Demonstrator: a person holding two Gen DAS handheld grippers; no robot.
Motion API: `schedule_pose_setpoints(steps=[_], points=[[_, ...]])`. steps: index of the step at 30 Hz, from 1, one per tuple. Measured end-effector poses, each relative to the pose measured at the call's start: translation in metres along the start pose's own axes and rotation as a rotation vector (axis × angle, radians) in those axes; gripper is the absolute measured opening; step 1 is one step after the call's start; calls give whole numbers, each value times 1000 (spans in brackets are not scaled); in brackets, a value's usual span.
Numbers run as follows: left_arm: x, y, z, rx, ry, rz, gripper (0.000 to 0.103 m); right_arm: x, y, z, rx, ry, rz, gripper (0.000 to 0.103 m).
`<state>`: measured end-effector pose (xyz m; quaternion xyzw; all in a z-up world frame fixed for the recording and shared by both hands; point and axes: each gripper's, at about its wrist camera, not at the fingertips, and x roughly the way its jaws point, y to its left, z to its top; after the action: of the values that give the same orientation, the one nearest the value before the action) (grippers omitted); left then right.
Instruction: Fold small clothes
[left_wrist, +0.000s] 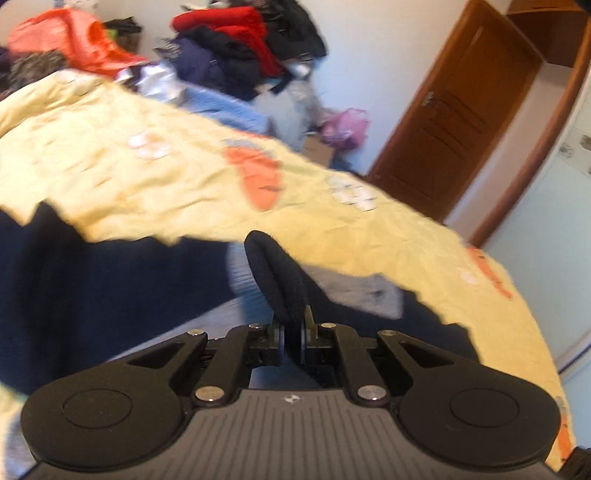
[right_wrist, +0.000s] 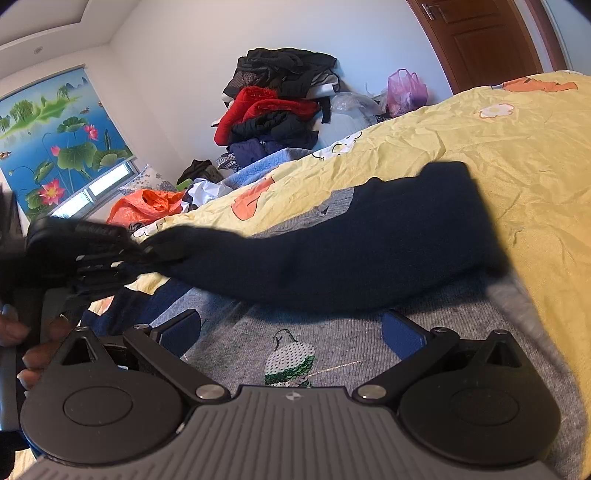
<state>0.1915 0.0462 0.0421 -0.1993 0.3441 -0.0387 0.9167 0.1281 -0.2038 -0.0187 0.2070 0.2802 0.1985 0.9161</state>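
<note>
A small sweater with a grey body (right_wrist: 340, 339) and navy sleeves lies on the yellow bedspread (right_wrist: 509, 147). Its grey front bears a green and white sequin picture (right_wrist: 290, 360). My left gripper (left_wrist: 291, 332) is shut on the cuff of the navy sleeve (left_wrist: 275, 273). In the right wrist view the left gripper (right_wrist: 147, 254) holds that sleeve (right_wrist: 369, 243) stretched across the sweater's body. My right gripper (right_wrist: 291, 328) is open and empty, low over the grey front, with its blue pads (right_wrist: 402, 334) on either side of the picture.
A tall pile of red, black and navy clothes (right_wrist: 277, 107) stands against the far wall. An orange bag (right_wrist: 147, 206) and a pink bag (right_wrist: 406, 90) sit beside the bed. A brown door (left_wrist: 454, 122) is at the right.
</note>
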Motion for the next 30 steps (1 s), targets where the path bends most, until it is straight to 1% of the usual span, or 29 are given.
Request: schedule_pose_setpoints(steps=[2,4,5,8,10,11,12,13,15,16,17,18,19,22,23,24,26,27,30], points=[[8,16,-8,-13,29,44,7,0,0,0,0,0,0,102],[14,25,-20,3,43,89,7,0,0,0,0,0,0,103],[17,27,-26,13,39,91,7,0,0,0,-1,0,0,102],[17,21,-41,104,-53,103,7,0,1,0,-6,3,-6,102],[17,21,-43,97,-60,102,7,0,3,-1,-18,6,-17,102],[17,25,-42,79,-59,89,7,-1,8,-1,-40,10,-36,102],[16,29,-42,63,-58,75,7,-3,15,0,-85,10,-52,102],[17,30,-40,52,-56,64,8,-7,25,2,-148,-8,-49,102],[17,35,-40,34,-54,44,8,-16,45,11,-273,-85,-29,103],[17,37,-40,20,-52,34,8,-15,52,20,-308,-105,-31,103],[17,39,-40,7,-52,25,8,-8,55,31,-324,-98,-47,103],[17,40,-39,-5,-51,16,8,5,54,43,-328,-70,-81,103],[17,43,-39,-19,-50,7,8,21,49,51,-335,-30,-138,103],[16,53,-40,-82,-48,-35,9,76,30,64,-394,149,-372,101],[16,58,-40,-114,-47,-55,10,86,25,61,-431,181,-406,102],[17,64,-40,-147,-44,-78,10,89,20,56,-455,188,-403,103],[18,75,-40,-215,-41,-123,10,85,6,50,-398,148,-351,103],[19,79,-40,-240,-38,-140,10,84,4,49,-387,143,-344,103],[19,81,-38,-254,-20,-152,10,85,5,45,-400,143,-355,103]])
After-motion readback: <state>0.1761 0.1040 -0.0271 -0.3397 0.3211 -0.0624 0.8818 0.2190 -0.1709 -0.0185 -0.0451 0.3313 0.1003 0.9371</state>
